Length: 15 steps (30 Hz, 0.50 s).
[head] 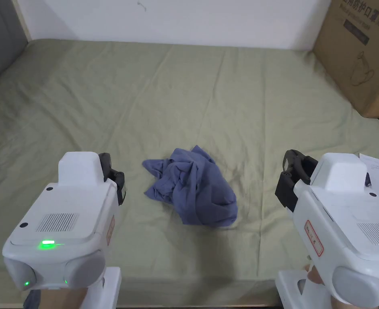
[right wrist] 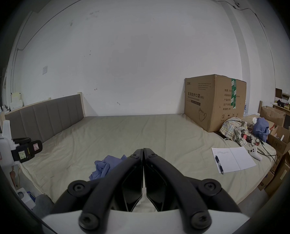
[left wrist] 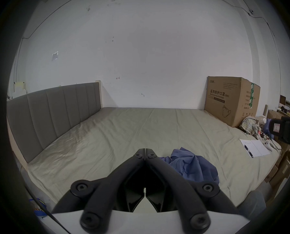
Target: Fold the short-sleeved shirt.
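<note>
A blue short-sleeved shirt (head: 194, 187) lies crumpled in a heap on the olive-green bedsheet (head: 209, 100), near the bed's front edge. My left gripper (head: 113, 177) hovers to the shirt's left, jaws shut with nothing between them. In the left gripper view the closed tips of the left gripper (left wrist: 145, 150) point past the shirt (left wrist: 194, 166), which lies to their right. My right gripper (head: 291, 177) hovers to the shirt's right, also shut and empty. In the right gripper view the right gripper (right wrist: 143, 150) has the shirt (right wrist: 105, 166) to its left.
A large cardboard box (head: 359, 52) stands at the bed's back right corner. An open notebook (right wrist: 233, 158) with a pen, a white controller (right wrist: 255, 153) and a pile of clothes (right wrist: 233, 130) lie at the right edge. A grey headboard (left wrist: 53, 114) runs along the left.
</note>
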Motion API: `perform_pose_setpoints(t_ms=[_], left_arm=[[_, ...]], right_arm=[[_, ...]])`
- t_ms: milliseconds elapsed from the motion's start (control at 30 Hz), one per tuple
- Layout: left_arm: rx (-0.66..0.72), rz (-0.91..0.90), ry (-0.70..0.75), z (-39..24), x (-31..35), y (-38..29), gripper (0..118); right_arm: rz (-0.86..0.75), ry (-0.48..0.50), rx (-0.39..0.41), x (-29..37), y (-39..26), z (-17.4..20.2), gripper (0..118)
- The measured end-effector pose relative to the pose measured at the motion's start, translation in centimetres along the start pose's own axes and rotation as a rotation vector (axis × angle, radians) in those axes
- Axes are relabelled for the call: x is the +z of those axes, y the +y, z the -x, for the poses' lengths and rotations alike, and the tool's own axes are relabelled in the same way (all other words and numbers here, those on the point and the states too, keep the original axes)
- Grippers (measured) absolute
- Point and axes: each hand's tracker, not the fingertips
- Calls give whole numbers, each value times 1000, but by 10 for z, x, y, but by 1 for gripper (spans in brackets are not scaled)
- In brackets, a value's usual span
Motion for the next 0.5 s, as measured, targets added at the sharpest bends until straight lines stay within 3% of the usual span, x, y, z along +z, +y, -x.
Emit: perform_pose_setpoints(t_ms=[100,167,200,233,267,333,500], left_arm=[[11,46,-20,0,-21,13,0],[20,106,-9,-1,-44,22,12],[34,120,-11,0,-59,27,28],[39,175,-19,-1,-72,33,64],[72,239,-36,-2,-90,39,86],[115,367,-63,-4,-127,46,118],[96,549,-56,-23,-218,47,118]], right_arm=[[10,4,5,-4,0,-2,0],[14,7,7,-6,0,-3,0],[18,8,8,-8,0,-5,0],[21,8,10,-10,0,-6,0],[26,6,11,-13,0,-7,0],[39,4,8,-18,0,-8,0],[67,-2,-6,-33,-4,-14,0]])
